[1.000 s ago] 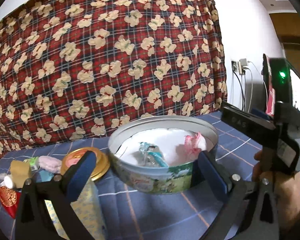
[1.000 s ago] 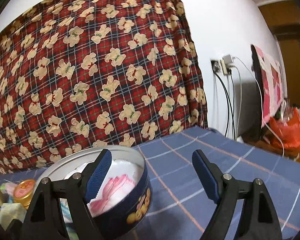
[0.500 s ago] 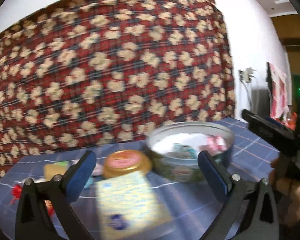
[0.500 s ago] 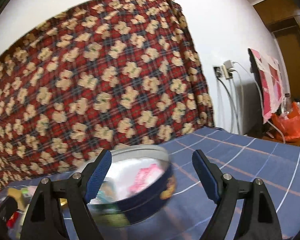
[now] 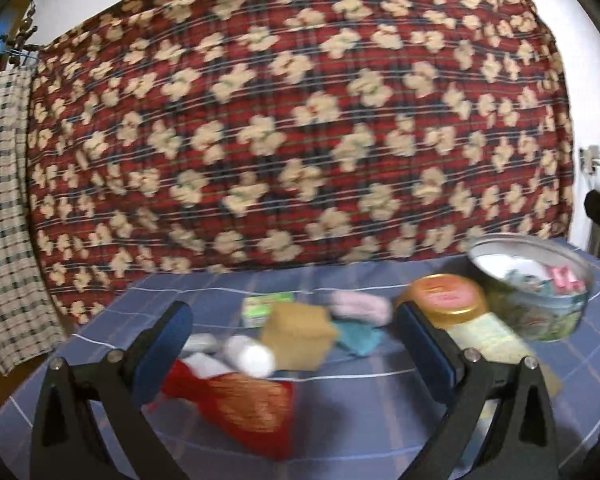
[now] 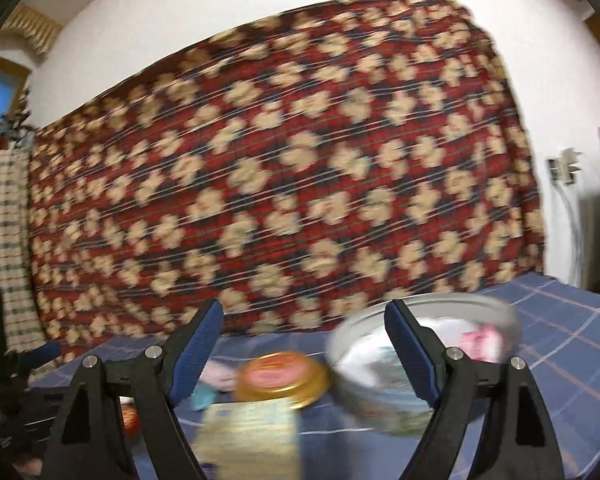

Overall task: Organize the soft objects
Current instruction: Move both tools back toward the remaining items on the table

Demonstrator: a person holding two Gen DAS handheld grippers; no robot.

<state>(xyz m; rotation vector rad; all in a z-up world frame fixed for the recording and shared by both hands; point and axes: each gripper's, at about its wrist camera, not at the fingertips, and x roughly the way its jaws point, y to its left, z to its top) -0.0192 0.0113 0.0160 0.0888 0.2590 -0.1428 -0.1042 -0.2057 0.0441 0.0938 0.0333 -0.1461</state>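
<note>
The left wrist view is smeared by motion blur, so most small things on the blue checked cloth [image 5: 228,432] read only as colour and rough shape. The round tin [image 5: 540,304] sits far right, near the frame edge; one pink piece [image 5: 564,278] and a teal-grey tangle lie inside it, too blurred to name. Just beside it stands one gold lid [image 5: 446,300], and a pale yellow packet [image 5: 486,336] runs under the right finger, partly hidden. In the middle lie the loose soft things: one red pouch [image 5: 240,404], one white roll [image 5: 250,356], one tan sponge-like block [image 5: 298,332], one teal scrap [image 5: 358,336], one pink fluffy piece [image 5: 360,306] and one small green box [image 5: 256,310], bunched and overlapping. The left gripper [image 5: 296,344] stands wide open above them, nothing between its two blue pads, touching nothing. A red teddy-print blanket [image 5: 300,120] fills the background. The right wrist view is blurred too. The right gripper [image 6: 304,352] is spread wide and empty. Its right finger cuts across the tin [image 6: 380,396], whose rim and pink contents show behind it; the gold lid [image 6: 282,378] lies between the fingers farther off, and the pale packet [image 6: 248,432] is cut off by the bottom edge. Pink and teal bits peek past the left finger, hard to tell apart. At the left edge a dark shape is likely the other gripper, though I cannot tell.
</note>
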